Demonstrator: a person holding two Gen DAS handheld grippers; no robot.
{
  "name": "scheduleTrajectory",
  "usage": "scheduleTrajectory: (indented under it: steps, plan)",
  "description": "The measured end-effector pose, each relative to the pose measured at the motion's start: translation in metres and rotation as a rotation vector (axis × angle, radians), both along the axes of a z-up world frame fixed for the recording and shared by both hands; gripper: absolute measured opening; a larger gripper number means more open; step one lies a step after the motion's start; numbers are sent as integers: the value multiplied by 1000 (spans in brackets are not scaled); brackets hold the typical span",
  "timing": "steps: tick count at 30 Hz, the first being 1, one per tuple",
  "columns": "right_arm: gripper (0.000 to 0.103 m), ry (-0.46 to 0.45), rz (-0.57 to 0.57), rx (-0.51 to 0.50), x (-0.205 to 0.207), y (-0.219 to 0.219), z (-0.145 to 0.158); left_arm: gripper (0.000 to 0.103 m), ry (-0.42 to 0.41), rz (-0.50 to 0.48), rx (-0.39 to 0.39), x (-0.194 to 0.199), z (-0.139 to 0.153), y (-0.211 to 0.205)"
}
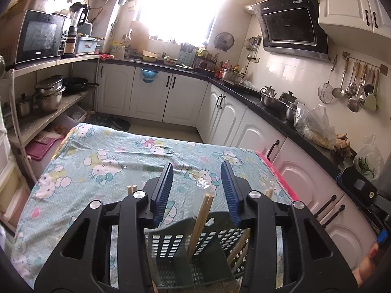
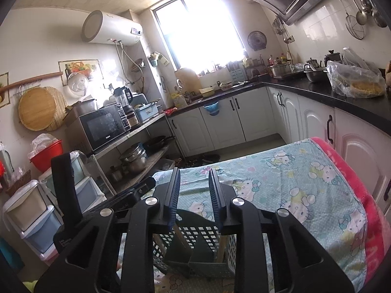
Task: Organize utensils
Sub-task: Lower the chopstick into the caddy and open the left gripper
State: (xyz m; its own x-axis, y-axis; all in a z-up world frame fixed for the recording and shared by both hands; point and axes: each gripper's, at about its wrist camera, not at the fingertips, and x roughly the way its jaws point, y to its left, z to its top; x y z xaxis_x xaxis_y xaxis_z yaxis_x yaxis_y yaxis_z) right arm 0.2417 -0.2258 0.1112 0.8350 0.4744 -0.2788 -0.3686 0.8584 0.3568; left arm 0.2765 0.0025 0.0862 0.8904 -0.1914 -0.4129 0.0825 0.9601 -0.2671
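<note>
A dark green perforated utensil basket (image 1: 193,251) stands on the table just under my left gripper (image 1: 197,168). The blue pads are apart and touch nothing, so this gripper is open. A pair of wooden chopsticks (image 1: 201,217) leans upright in the basket, its tips reaching up between the fingers without contact. More chopsticks (image 1: 238,249) lean in the right compartment. In the right wrist view the same basket (image 2: 202,234) sits below my right gripper (image 2: 194,173), which is open with a narrower gap and nothing in it. A wooden stick (image 2: 221,246) stands inside the basket there.
The table carries a light blue cartoon-cat cloth (image 1: 117,161) with a pink edge (image 2: 374,210) on its right. White cabinets under a black counter (image 1: 268,102) run behind and to the right. A shelf with a microwave (image 1: 39,36) and pots is at the left. A hand (image 1: 369,261) shows at the lower right.
</note>
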Motion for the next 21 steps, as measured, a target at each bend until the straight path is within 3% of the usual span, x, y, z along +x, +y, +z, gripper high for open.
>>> scheduleTrajectory:
  steps: [7,21]
  plan:
    - [40,23,-1,-6,-5,-3,-7,52,-4,-8,-15,-11,2,4]
    - [53,38,-15,-22,-24,-7,-17,81,-15,-17,-37,-37,7,15]
